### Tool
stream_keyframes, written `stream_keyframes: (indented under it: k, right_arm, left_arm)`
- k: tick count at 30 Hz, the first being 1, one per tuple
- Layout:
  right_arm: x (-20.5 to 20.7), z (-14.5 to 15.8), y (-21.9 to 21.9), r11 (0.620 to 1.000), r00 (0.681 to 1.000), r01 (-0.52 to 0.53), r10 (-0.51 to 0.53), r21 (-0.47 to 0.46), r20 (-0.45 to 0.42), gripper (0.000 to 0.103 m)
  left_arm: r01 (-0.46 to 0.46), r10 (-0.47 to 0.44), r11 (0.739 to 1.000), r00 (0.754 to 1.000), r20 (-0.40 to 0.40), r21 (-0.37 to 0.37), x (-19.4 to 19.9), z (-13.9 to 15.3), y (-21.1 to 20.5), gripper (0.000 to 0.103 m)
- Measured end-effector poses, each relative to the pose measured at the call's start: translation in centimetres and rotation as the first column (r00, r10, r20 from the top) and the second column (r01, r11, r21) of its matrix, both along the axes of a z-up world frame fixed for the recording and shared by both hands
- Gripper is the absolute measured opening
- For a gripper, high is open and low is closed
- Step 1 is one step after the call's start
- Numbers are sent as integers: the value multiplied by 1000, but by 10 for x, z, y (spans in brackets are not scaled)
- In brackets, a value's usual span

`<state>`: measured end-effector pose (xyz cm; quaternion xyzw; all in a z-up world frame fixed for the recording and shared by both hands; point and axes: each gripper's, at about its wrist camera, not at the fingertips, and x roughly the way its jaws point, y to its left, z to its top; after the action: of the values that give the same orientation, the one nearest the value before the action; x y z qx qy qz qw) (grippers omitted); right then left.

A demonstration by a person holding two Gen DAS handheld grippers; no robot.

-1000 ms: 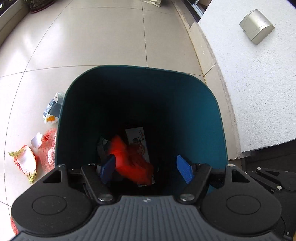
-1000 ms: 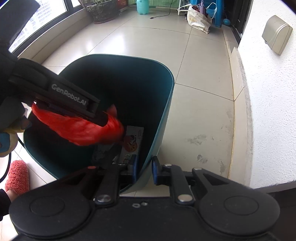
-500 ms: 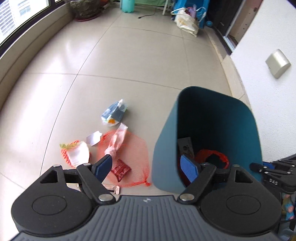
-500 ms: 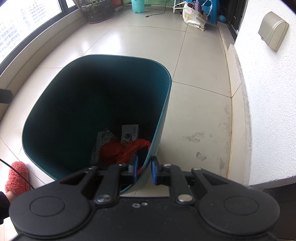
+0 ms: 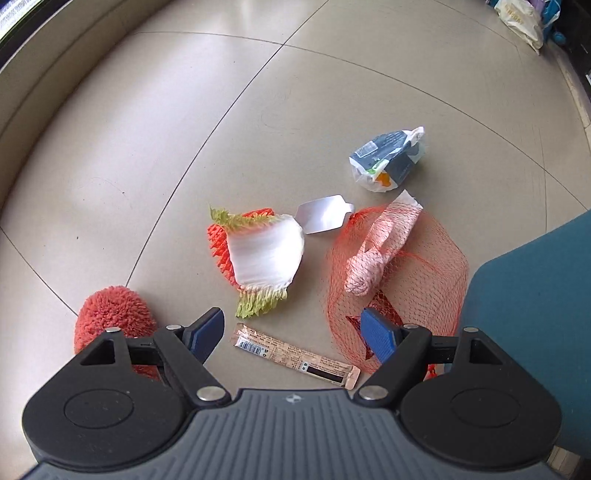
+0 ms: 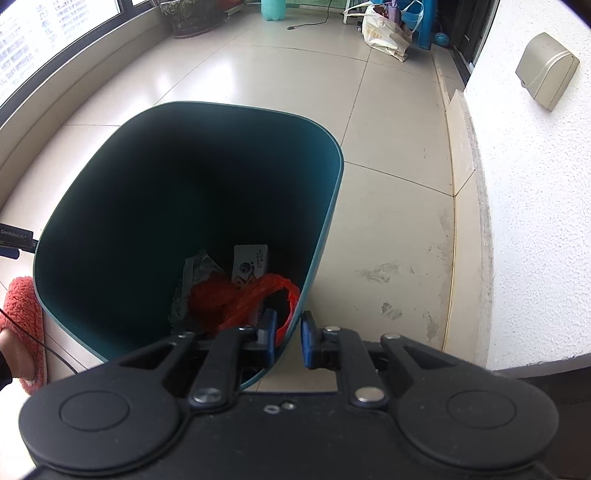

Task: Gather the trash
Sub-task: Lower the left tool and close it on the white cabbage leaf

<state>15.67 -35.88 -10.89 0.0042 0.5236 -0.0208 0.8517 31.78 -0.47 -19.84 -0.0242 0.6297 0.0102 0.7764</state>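
Observation:
My left gripper (image 5: 293, 330) is open and empty, above trash on the tiled floor. A long pinkish snack wrapper (image 5: 295, 354) lies just below it. Beyond lie a white and orange fringed wrapper (image 5: 262, 258), a silver foil piece (image 5: 323, 218), a red mesh net (image 5: 399, 280) over a pink wrapper (image 5: 380, 251), and a dark blue and white bag (image 5: 388, 158). My right gripper (image 6: 288, 338) is shut on the near rim of the teal bin (image 6: 325, 221). The bin holds red mesh (image 6: 240, 299), a white carton (image 6: 249, 262) and grey foil.
The bin's wall (image 5: 535, 314) stands at the right of the left wrist view. A foot in an orange fuzzy slipper (image 5: 110, 314) is at the lower left, also seen beside the bin (image 6: 22, 306). A white wall (image 6: 535, 203) runs along the right; bags (image 6: 384, 29) stand far back.
My left gripper let the red mesh fall into the bin, then swung left and down over the trash on the floor. My right gripper kept its hold on the bin rim.

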Motion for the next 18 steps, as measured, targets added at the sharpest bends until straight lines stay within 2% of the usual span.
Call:
stream_keyframes:
  k: [2, 5, 11, 16, 18]
  right_arm:
    - [0, -2, 2, 1000, 1000, -18, 18, -13, -3, 13]
    - [-1, -3, 3, 999, 999, -43, 43, -27, -3, 14]
    - [-1, -2, 6, 997, 998, -65, 65, -44, -5, 14]
    - [1, -1, 5, 997, 998, -65, 64, -39, -19, 15]
    - [2, 0, 3, 998, 998, -61, 60, -27, -22, 15]
  left_arm:
    - [-43, 43, 999, 999, -26, -10, 17, -18, 7, 81]
    - [-64, 64, 998, 997, -46, 18, 38, -40, 4, 81]
    - [-55, 66, 984, 996, -62, 171, 74, -92, -14, 81]
    - [-68, 90, 975, 991, -96, 213, 92, -124, -17, 80]
    - [-64, 90, 970, 991, -103, 236, 94, -132, -17, 77]
